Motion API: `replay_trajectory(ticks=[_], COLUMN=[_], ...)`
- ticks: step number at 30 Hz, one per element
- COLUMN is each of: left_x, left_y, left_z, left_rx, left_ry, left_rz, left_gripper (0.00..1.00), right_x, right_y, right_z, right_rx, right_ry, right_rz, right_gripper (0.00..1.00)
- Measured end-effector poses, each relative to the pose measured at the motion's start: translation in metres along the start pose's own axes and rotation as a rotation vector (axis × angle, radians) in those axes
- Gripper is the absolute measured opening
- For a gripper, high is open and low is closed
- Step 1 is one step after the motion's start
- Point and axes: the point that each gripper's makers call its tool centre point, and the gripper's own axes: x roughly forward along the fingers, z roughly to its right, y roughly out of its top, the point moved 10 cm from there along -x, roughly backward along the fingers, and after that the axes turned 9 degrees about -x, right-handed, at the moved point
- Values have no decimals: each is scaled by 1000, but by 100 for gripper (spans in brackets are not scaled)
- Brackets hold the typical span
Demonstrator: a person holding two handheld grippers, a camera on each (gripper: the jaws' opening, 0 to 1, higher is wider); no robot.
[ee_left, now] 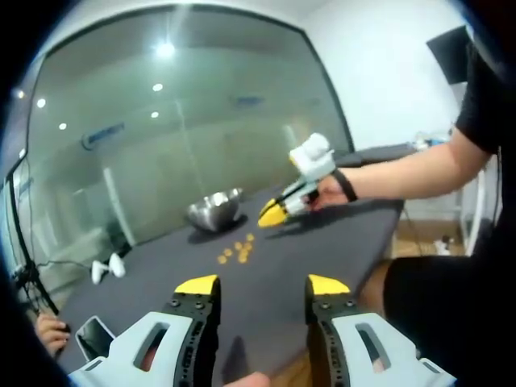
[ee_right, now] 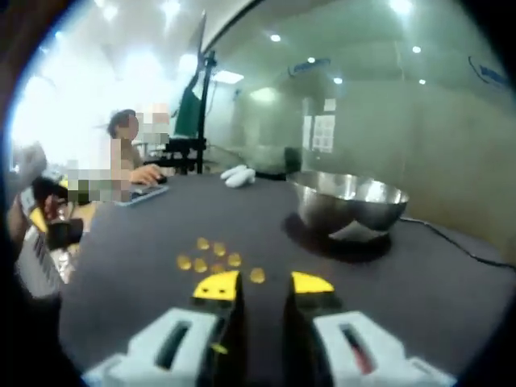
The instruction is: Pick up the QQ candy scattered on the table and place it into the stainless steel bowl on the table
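A white object (ee_left: 107,268) was seen near the surface's (ee_left: 322,250) far edge, a phone (ee_left: 95,336) at a corner, and a cable (ee_right: 451,239) trailed behind.

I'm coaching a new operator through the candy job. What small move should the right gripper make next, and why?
Probably ease the right gripper forward and down onto the nearest candy. Its jaws stand open with nothing between them, the candies lie loose on the table just past the tips, and the bowl stands close behind them to the right.

Yellow candies (ee_right: 211,258) beside upright steel bowl (ee_right: 348,201)
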Motion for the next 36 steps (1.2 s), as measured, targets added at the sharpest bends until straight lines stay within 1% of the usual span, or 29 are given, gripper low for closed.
replay_trajectory(ticks=[2, 3, 4, 7, 10, 14, 16, 19, 23, 24, 26, 29, 33, 36], left_x=[-1, -2, -2, -3, -5, -7, -7, -7, -8, -8, -9, -9, -11, -12], left_y=[0, -1, -2, -3, -3, -4, -5, -5, -5, -6, -8, -9, -7, -8], left_z=[0, 0, 0, -1, -1, -4, -5, -3, -2, -3, -3, -2, -1, -7], left_rx=[-1, -1, -3, 0, -4, -8, -16, -12, -12, -13, -18, -19, -11, -22], left_ry=[2, 3, 4, 8, 13, 21, 25, 27, 24, 27, 30, 27, 29, 38], left_rz=[1, 0, -2, -9, -5, 2, 6, 3, 6, 5, 3, 2, 8, 18], left_gripper=[43, 43, 43, 43, 43, 43, 43, 43, 43, 43, 43, 43, 42, 42], right_x=[9, 8, 9, 17, 24, 29, 30, 30, 30, 30, 30, 30, 30, 28], right_y=[-2, 0, 1, 2, 3, 2, 1, 0, 1, 1, 1, 0, 0, 2], right_z=[-2, -13, -17, -17, -16, -16, -16, -16, -19, -19, -17, -17, -18, -18], right_rx=[-1, 12, 20, -5, 3, -8, -16, 5, -18, -23, 3, 9, 15, 35], right_ry=[7, 18, 24, 23, 26, 21, 25, 43, 63, 61, 61, 61, 54, 46], right_rz=[-10, -14, -17, -26, -27, -41, -55, -57, -55, -56, -62, -62, -61, -71], right_gripper=[23, 23, 23, 23, 23, 21, 21, 18, 9, 9, 9, 9, 9, 9])
